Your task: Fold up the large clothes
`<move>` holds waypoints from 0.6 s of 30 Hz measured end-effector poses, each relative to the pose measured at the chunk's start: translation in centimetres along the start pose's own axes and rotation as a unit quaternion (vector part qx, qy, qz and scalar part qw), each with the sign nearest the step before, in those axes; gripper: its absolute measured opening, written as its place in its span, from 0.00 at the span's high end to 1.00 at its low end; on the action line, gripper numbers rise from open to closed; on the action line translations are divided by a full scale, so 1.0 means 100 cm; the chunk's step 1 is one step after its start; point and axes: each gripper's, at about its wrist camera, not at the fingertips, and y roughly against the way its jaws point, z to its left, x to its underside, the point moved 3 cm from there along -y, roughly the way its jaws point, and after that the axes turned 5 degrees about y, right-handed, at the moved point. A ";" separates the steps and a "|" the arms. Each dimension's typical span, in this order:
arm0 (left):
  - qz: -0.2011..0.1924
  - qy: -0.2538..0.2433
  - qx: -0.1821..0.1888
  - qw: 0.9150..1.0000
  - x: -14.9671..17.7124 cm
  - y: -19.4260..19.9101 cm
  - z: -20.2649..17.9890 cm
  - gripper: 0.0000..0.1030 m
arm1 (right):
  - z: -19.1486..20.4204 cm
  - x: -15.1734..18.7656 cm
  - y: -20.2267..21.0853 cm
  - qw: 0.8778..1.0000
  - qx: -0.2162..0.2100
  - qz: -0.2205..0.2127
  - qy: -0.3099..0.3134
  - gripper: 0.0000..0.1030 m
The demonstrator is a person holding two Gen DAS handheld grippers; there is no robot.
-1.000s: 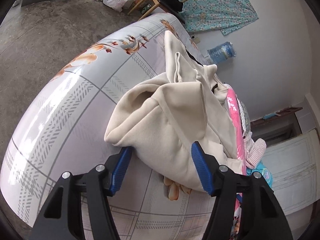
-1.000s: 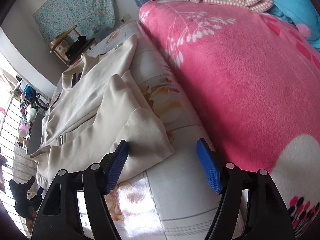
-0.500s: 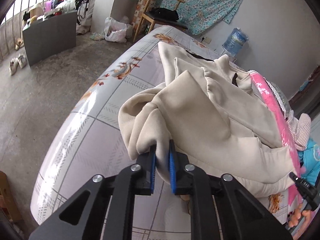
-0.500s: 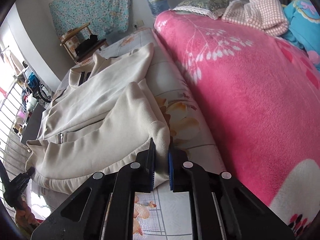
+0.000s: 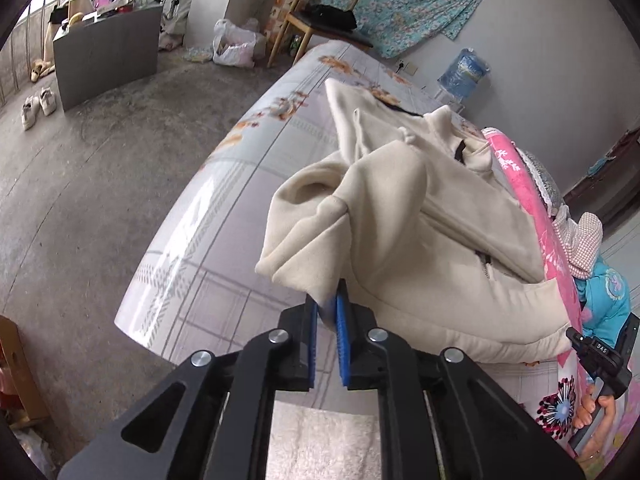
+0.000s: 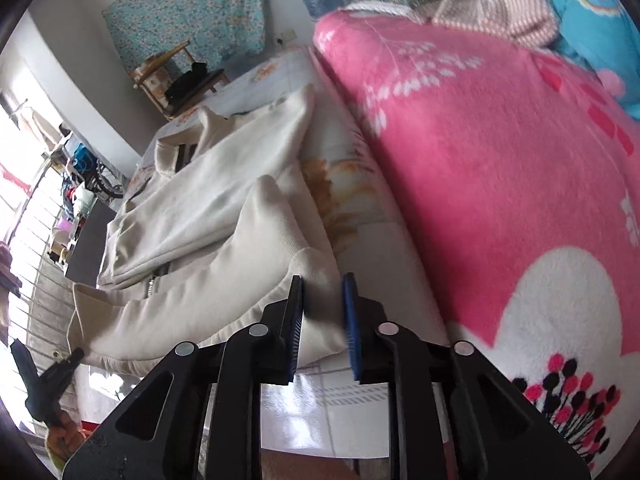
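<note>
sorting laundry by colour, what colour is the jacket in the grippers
Cream, plain, with a dark zip; the jacket shows best in the left wrist view.

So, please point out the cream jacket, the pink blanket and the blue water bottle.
cream jacket [image 5: 432, 240]: left wrist view, on its front panel.
pink blanket [image 6: 480, 160]: right wrist view, on its plain pink middle.
blue water bottle [image 5: 464, 74]: left wrist view, on its body.

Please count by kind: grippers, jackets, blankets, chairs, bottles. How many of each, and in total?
Grippers: 2, left gripper, right gripper
Jackets: 1, cream jacket
Blankets: 1, pink blanket
Chairs: 1, wooden chair
Bottles: 1, water bottle
Total: 6
</note>
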 end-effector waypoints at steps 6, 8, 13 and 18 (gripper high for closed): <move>-0.056 0.013 0.031 0.998 -0.011 0.031 0.011 0.85 | -0.006 -0.011 0.035 0.998 0.018 -0.057 0.008 0.54; -0.070 -0.024 0.069 0.995 -0.018 0.041 -0.002 0.84 | 0.011 -0.013 0.039 0.997 0.001 -0.068 0.036 0.48; -0.034 -0.110 0.106 0.988 -0.022 0.012 -0.058 0.75 | 0.084 0.000 0.004 0.988 -0.078 -0.031 0.128 0.47; 0.019 -0.096 0.015 0.995 -0.027 -0.061 -0.055 0.74 | 0.139 0.019 -0.048 0.976 -0.076 0.031 0.202 0.46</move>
